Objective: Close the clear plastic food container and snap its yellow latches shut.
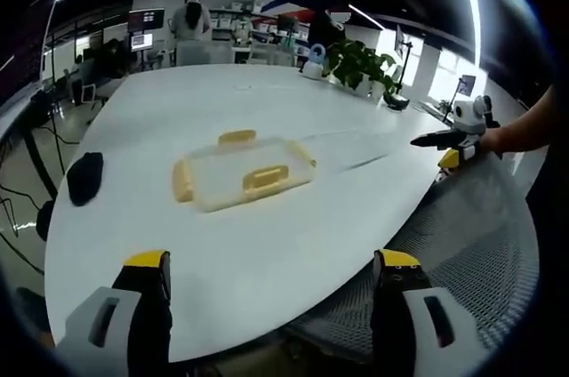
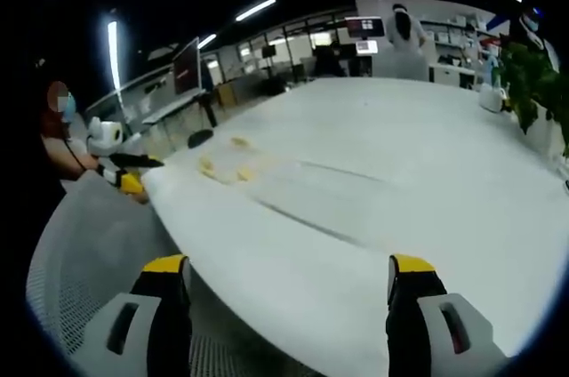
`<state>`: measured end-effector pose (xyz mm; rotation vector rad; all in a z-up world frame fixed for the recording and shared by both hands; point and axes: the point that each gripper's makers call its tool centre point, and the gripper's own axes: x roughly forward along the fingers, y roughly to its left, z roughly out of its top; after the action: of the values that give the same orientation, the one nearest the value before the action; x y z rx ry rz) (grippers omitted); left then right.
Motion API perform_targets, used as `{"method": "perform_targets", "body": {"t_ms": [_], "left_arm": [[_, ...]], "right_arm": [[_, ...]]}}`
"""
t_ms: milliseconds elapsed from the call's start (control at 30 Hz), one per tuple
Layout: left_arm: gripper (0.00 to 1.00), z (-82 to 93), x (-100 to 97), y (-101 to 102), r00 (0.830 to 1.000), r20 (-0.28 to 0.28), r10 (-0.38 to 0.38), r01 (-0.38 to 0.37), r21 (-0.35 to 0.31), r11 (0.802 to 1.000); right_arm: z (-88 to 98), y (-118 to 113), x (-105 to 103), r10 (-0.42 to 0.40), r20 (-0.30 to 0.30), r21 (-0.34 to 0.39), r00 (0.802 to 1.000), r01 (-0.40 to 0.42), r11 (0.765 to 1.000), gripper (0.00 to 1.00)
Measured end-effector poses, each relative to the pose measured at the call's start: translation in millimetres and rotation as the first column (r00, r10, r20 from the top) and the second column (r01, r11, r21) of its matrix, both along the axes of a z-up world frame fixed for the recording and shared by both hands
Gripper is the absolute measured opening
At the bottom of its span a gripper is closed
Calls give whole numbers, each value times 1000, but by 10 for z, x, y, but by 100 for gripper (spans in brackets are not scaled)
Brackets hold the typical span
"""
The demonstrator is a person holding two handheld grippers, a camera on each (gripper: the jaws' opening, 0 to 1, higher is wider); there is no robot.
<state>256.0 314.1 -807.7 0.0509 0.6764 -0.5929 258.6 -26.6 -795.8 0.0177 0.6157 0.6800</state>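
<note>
both grippers [image 1: 271, 284] [image 2: 289, 292] gape empty; beyond, clear container [image 1: 242, 172] lies lengthwise left-to-right, lid on.

Left tool [image 1: 271, 281]: two black jaws, yellow-capped at the tips, seated in light grey housings with dark slots. Right tool [image 2: 289, 284]: identical build, black jaws, yellow caps, grey slotted housings. No cables or markings discernible.

The table [image 1: 267, 244] is white. On it, the container [image 1: 242, 172] is clear with yellow latches [image 1: 265, 178]. At nine o'clock of it lies a black object [image 1: 85, 177]. Both grippers [image 1: 271, 292] [image 2: 289, 297] have black jaws with yellow tips and grey bodies. The plant [image 1: 360, 64] at one o'clock is green.
</note>
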Motion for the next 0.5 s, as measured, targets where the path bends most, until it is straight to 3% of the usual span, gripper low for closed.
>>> {"method": "perform_targets", "body": {"t_ms": [500], "left_arm": [[94,88,107,-92,1000,16,-4,4,4,1000]], "right_arm": [[105,9,33,-6,36,24,999,5,1000,92]]}}
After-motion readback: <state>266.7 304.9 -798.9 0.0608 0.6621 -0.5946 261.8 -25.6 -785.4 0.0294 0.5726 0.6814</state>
